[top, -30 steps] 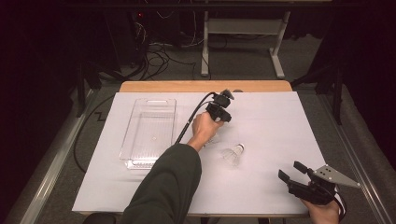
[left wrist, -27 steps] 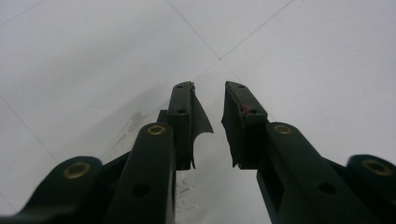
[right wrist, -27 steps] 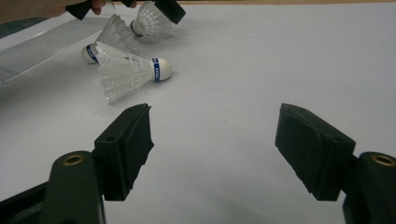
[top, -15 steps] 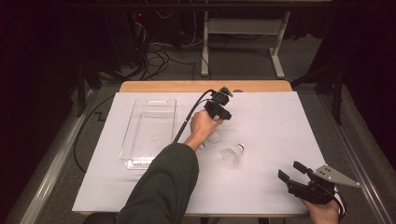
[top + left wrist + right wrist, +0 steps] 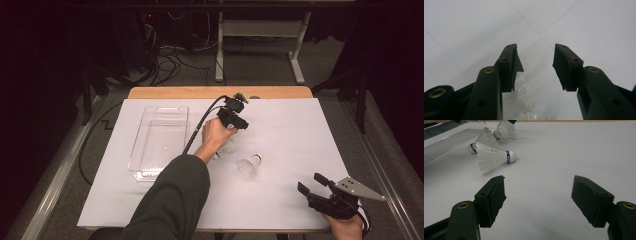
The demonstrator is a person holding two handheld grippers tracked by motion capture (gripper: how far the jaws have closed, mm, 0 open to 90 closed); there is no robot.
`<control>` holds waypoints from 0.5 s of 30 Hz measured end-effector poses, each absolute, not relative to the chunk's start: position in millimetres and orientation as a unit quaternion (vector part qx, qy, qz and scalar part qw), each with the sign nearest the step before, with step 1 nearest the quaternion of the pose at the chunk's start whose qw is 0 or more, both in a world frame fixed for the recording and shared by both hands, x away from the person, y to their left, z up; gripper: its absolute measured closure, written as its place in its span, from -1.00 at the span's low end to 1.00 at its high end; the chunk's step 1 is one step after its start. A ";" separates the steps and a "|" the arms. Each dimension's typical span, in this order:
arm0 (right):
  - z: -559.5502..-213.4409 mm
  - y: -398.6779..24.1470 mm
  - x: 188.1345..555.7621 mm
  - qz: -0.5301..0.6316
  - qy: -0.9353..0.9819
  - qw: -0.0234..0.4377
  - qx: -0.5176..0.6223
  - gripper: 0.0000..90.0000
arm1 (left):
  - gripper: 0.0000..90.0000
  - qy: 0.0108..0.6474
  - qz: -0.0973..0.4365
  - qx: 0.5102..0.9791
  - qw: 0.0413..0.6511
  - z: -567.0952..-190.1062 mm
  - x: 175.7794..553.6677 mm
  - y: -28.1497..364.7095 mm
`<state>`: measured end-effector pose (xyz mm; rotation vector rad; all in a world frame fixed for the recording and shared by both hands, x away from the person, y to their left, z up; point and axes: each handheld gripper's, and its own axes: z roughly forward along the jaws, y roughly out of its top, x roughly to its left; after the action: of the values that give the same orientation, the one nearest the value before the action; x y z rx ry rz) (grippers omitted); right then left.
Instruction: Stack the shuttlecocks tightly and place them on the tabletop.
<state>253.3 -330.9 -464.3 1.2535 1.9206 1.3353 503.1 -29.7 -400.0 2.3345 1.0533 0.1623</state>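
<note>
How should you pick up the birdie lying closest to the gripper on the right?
Probably best by its round cork tip with the blue band. The shuttlecock lies on its side, tip pointing right in the right gripper view. Bring the right gripper down from above, one of its fingers on each side. The plastic skirt would likely bend.

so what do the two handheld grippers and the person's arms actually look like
Both are black two-jaw tools. The left gripper trails a black cable along the forearm, which wears a dark green sleeve. The right gripper carries a grey three-cornered plate with small holes. In the gripper views, the black pads have ragged edges, with brass-coloured rivets set in the jaw arms.
</note>
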 end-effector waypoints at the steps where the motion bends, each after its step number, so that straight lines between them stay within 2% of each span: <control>1: -464.4 -331.0 253.4 0.488 0.702 0.241 0.458 -0.38 | 0.19 0.394 0.064 0.872 0.284 -398.9 502.5 -28.5; 15: -464.3 -330.8 253.2 0.487 0.703 0.243 0.459 -0.39 | -0.06 0.390 0.089 0.865 0.304 -382.7 487.3 -12.7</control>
<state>253.2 -330.8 -464.3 1.2542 1.9201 1.3300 487.3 -12.7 -382.7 2.2900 1.0326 0.2349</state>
